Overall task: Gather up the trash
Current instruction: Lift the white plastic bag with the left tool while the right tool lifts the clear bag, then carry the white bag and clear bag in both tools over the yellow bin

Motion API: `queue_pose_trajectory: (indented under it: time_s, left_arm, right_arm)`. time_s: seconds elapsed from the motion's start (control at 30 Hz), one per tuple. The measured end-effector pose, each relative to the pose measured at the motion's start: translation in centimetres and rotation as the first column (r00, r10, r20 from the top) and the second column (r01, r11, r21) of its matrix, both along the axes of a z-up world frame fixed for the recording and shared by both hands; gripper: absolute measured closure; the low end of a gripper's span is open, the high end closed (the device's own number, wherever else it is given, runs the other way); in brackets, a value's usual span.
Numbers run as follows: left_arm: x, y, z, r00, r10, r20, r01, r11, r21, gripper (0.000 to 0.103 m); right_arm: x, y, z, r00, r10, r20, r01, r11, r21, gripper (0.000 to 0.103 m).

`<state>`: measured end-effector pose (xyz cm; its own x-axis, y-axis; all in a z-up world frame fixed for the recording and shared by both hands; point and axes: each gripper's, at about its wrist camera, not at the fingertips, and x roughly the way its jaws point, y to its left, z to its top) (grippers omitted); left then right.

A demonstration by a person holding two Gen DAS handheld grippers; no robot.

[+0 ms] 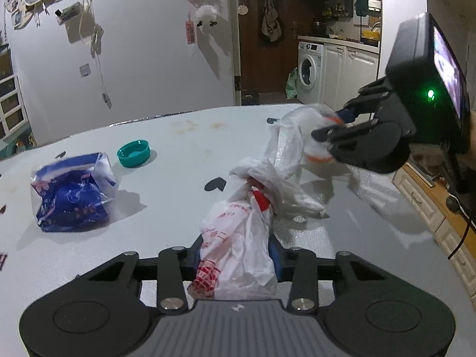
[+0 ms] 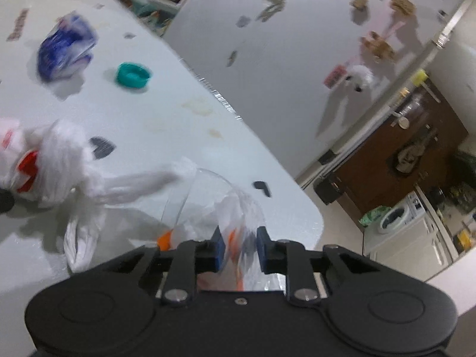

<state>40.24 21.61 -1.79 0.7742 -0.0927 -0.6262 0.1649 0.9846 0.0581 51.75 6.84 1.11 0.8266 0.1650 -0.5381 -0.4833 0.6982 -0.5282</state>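
Around the white plastic bag (image 1: pixel 238 247) with red print that lies in the middle of the table (image 1: pixel 166 145), I count one teal lid (image 1: pixel 134 153) beyond it to the left and one blue and white packet (image 1: pixel 71 193) further left of that. On its far right side there is one clear plastic piece with orange marks (image 1: pixel 321 136), wrapped in the bag's white film. Two grippers are in the room, the left gripper (image 1: pixel 236 263) at the bag's near end and the right gripper (image 1: pixel 330 125) at its far right end.

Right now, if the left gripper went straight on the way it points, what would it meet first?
The left gripper already pinches the white plastic bag; pushed on, it would probably bunch that bag, then meet the table. Depth is unclear.
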Motion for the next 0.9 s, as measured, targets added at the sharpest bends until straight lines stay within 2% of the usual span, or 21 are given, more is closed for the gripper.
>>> queue_pose_trajectory:
  time_s: [0.2,0.5,0.7,0.9]
  left_arm:
    - [-0.1,0.4,0.6,0.998,0.049,0.047,-0.048,0.998,-0.034,0.063]
    - [-0.4,-0.4,1.2,0.983,0.148,0.105,-0.14,0.987,-0.073,0.064]
    - [-1.7,-2.1,1.8,0.976,0.154,0.151,-0.145,0.987,-0.072,0.064]
    - [-2.8,-4.7,2.0,0.977,0.146,0.155,-0.137,0.988,-0.066,0.064]
  right_arm:
    - [-1.1,-2.9,1.7,0.999,-0.031,0.019,0.028,0.986,0.164,0.086]
    - [-4.5,-6.8,2.7,1.0,-0.018,-0.007,0.019,0.933,0.358,0.086]
    - [-7.0,-9.4,2.5,1.0,-0.014,-0.017,0.02,0.887,0.461,0.086]
    - [-9.1,-12.1,2.3,0.999,-0.021,-0.032,0.034,0.853,0.52,0.086]
